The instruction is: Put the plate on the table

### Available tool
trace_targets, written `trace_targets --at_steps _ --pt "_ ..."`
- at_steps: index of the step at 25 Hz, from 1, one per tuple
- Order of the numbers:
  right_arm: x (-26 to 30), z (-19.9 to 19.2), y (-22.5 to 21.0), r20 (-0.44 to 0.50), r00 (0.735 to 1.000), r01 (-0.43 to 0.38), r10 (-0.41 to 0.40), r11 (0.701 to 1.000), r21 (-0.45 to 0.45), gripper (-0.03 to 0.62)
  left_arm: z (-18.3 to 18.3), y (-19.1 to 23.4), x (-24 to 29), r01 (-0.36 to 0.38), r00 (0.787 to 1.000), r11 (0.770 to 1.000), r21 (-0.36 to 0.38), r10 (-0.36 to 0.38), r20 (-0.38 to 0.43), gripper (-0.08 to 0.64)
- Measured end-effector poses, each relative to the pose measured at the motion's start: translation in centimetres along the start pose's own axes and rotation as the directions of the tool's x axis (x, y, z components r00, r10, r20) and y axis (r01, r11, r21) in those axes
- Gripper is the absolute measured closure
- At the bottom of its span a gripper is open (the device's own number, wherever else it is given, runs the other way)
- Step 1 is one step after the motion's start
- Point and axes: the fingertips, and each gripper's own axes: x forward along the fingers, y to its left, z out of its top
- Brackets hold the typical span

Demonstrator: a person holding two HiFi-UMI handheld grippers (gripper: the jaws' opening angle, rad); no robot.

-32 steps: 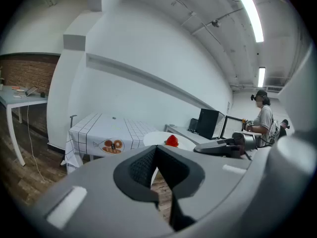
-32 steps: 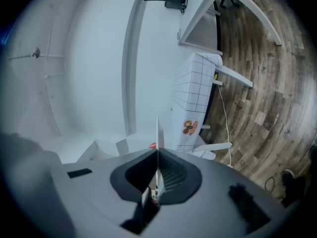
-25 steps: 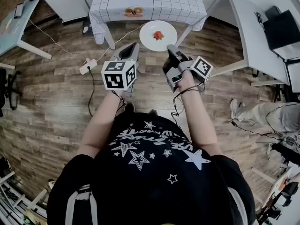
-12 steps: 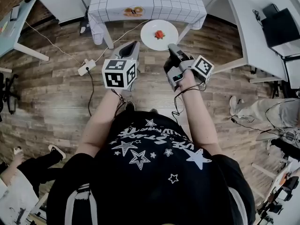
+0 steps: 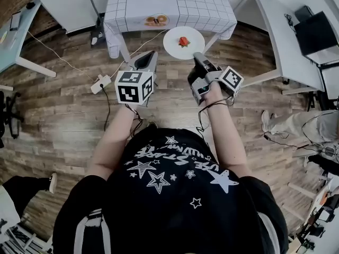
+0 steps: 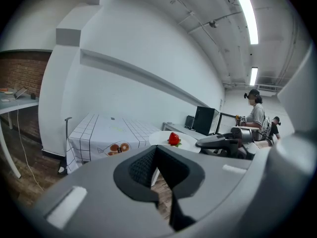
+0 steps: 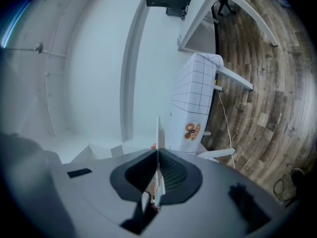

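Note:
A white plate (image 5: 180,45) with a red strawberry (image 5: 183,41) on it hangs level above the wood floor, just short of the table (image 5: 169,4) with the white grid cloth. My right gripper (image 5: 196,55) is shut on the plate's near rim. The right gripper view shows the plate (image 7: 158,130) edge-on, clamped between the pads of that gripper (image 7: 157,152). My left gripper (image 5: 150,53) is beside it on the left, shut with nothing in it. In the left gripper view, the closed pads of the left gripper (image 6: 156,148) sit below the plate (image 6: 161,139) and strawberry (image 6: 173,139).
A white desk (image 5: 280,30) with a black monitor (image 5: 317,30) stands at the right, another desk (image 5: 16,30) at the left. A power strip (image 5: 100,81) and cables lie on the floor. Other people's legs (image 5: 296,126) are at the right and lower left.
Both grippers and the plate have moved forward toward the cloth-covered table; the plate's far rim is now close to the table's front edge. The grip on the plate is unchanged.

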Motion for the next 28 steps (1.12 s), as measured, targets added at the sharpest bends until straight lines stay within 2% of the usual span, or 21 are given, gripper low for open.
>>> trace_targets --at_steps 6,12,20,28 --pt "3.0 1.7 0.3 0.033 0.999 0.027 -0.028 0.999 0.027 0.572 1.6 3.5 2.6 0.006 0.999 0.999 -0.04 -0.007 -0.031 0.551" --pt "2.8 2.1 0.0 0.047 0.999 0.006 -0.007 1.0 0.016 0.572 0.6 2.9 2.8 0.03 0.999 0.999 -0.029 -0.03 -0.018 0.551" --pt "6.3 3.9 -1.3 -0.015 1.0 -0.018 0.019 0.999 0.036 0.572 1.2 3.8 5.8 -0.012 1.0 1.0 -0.017 0.012 -0.017 0.551" --pt "12.6 9.2 -2.1 -0.081 0.996 -0.037 0.042 0.998 0.052 0.572 3.3 5.9 12.3 -0.071 0.997 0.997 -0.018 0.07 -0.026 0.551"
